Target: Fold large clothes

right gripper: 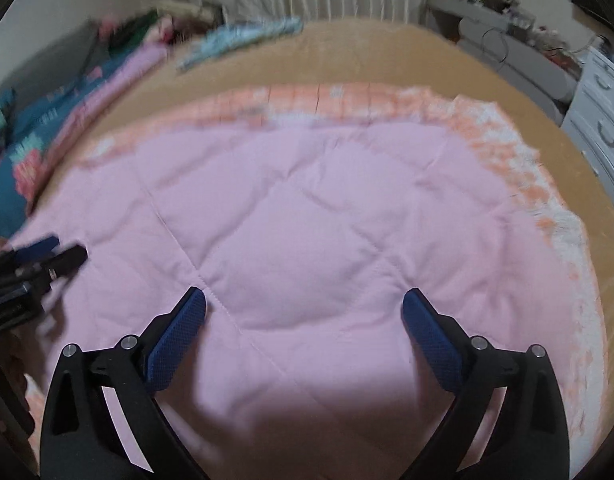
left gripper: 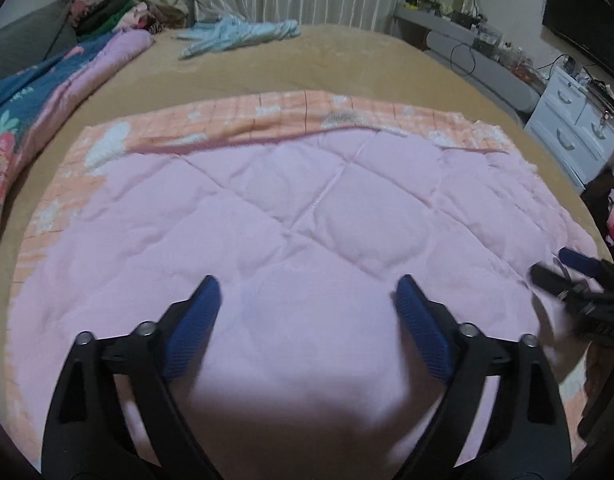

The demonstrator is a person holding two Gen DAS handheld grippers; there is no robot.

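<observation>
Both the left gripper [left gripper: 307, 292] and right gripper [right gripper: 305, 304] stand wide, holding nothing; the quilt [left gripper: 307, 208] lies flat on the bed [left gripper: 347, 64] under and ahead of the jaws. Best to pinch its near edge evenly, both layers together.

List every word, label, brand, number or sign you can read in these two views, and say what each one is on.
None can be read.
Teal floral quilt on the left of the bed: pale marks that may be lettering, too blurred to read.
Black housing of the left gripper, seen from the right wrist: a faint mark, unreadable.
Pink quilted blanket: no text.
</observation>
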